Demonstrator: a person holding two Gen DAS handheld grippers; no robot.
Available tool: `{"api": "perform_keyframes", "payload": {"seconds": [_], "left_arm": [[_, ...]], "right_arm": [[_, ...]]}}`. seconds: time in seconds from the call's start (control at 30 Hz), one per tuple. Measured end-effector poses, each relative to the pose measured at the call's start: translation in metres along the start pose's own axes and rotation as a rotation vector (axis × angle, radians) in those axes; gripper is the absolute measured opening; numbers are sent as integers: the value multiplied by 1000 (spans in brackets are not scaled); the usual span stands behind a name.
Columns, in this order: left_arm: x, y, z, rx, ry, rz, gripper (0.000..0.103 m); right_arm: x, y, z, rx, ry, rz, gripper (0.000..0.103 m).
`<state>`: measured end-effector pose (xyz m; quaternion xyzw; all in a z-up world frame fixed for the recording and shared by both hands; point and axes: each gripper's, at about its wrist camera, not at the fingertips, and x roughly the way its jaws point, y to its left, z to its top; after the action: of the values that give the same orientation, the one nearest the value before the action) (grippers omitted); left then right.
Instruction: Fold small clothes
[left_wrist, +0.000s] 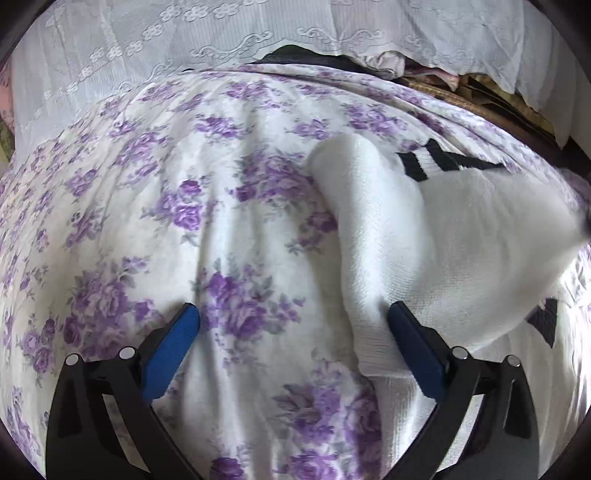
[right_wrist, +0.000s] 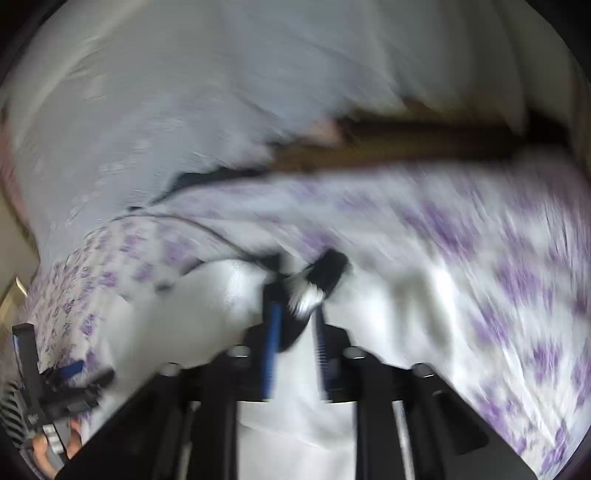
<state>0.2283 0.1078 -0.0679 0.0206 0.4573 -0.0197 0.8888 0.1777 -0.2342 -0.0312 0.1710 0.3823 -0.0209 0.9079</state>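
A small white knit garment (left_wrist: 424, 236) with black stripes lies on the purple-flowered bedsheet (left_wrist: 229, 206), its right part lifted and blurred. My left gripper (left_wrist: 295, 317) is open and low over the sheet; its right finger (left_wrist: 410, 332) rests at the garment's left edge. In the blurred right wrist view, my right gripper (right_wrist: 295, 314) is shut on the white garment (right_wrist: 207, 310), pinching an edge with black trim (right_wrist: 325, 273) and holding it above the sheet (right_wrist: 480, 258). The left gripper also shows at the lower left of the right wrist view (right_wrist: 70, 380).
White lace fabric (left_wrist: 184, 40) covers the back of the bed. A dark gap and brown woven items (left_wrist: 443, 88) sit at the far right edge. A brown wooden edge (right_wrist: 406, 144) runs behind the sheet.
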Motion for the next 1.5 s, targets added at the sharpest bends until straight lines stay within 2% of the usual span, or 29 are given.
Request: {"api": "perform_keyframes", "payload": {"seconds": [0.03, 0.07, 0.13, 0.2, 0.3, 0.37, 0.47, 0.53, 0.6, 0.63, 0.67, 0.73, 0.8, 0.83, 0.9, 0.97, 1.03, 1.07, 1.1, 1.17, 1.23, 1.3, 1.4, 1.43, 1.5], "left_arm": [[-1, -2, -1, 6, -7, 12, 99], [-2, -3, -1, 12, -13, 20, 99], [-9, -3, -1, 13, -29, 24, 99], [-21, -1, -1, -2, -58, 18, 99], [-43, -3, 11, -32, -116, 2, 99], [-48, -19, 26, -3, -121, -22, 99], [-43, -51, 46, 50, -140, -19, 99], [-21, -71, 53, 95, -94, 12, 99], [16, -79, 54, 112, -29, 111, 99], [29, -77, 51, 104, -3, 111, 99], [32, -68, 49, 52, -6, 56, 99], [34, -48, 56, -38, 42, -58, 99], [26, -35, 55, -102, 20, -80, 99], [22, -32, 54, -114, 14, -88, 98], [4, -34, 52, -105, -4, -176, 98], [-6, -47, 44, -53, -12, -195, 98], [-1, -76, 30, 71, 6, -99, 99], [8, -90, 23, 136, 17, -29, 99], [12, -95, 18, 160, 8, -9, 99], [3, -92, 19, 136, -7, -7, 99], [-11, -80, 15, 74, -10, -83, 98], [-19, -75, 9, 63, -5, -113, 98], [-4, -83, -11, 121, 79, -84, 99], [-2, -84, -18, 130, 90, -68, 99], [-10, -82, -21, 120, 66, -52, 99]], "right_arm": [[7, -23, -11, 66, 48, -1, 33], [11, -40, -21, 116, 70, -1, 28], [4, -65, -33, 198, 19, 103, 26], [-2, -72, -30, 250, 9, 147, 29], [-17, -51, -14, 169, -50, 165, 28], [-24, -30, -5, 88, -70, 156, 28], [-5, 8, 10, -29, -21, 148, 28], [24, 22, 14, -74, 51, 109, 27], [56, 18, 7, -78, 108, 15, 24], [63, 14, 3, -70, 87, 36, 23], [62, 10, 3, -56, 71, 66, 23], [57, 8, 8, -43, 82, 74, 20], [40, 12, 6, -66, 25, 23, 25], [30, 20, 5, -98, 3, 25, 25], [18, 34, 2, -152, -1, 59, 28], [16, 44, -4, -177, 12, 55, 34], [38, 54, -17, -232, 107, 3, 34], [44, 53, -23, -239, 101, -5, 34], [44, 52, -25, -245, 77, -5, 34], [38, 49, -19, -217, 101, 4, 31], [18, 39, -20, -147, 81, 13, 34], [2, 39, -26, -154, 59, 17, 35], [0, 32, -38, -143, 94, 5, 44], [10, 29, -45, -138, 133, -6, 44], [8, 25, -53, -144, 101, 2, 40]]}}
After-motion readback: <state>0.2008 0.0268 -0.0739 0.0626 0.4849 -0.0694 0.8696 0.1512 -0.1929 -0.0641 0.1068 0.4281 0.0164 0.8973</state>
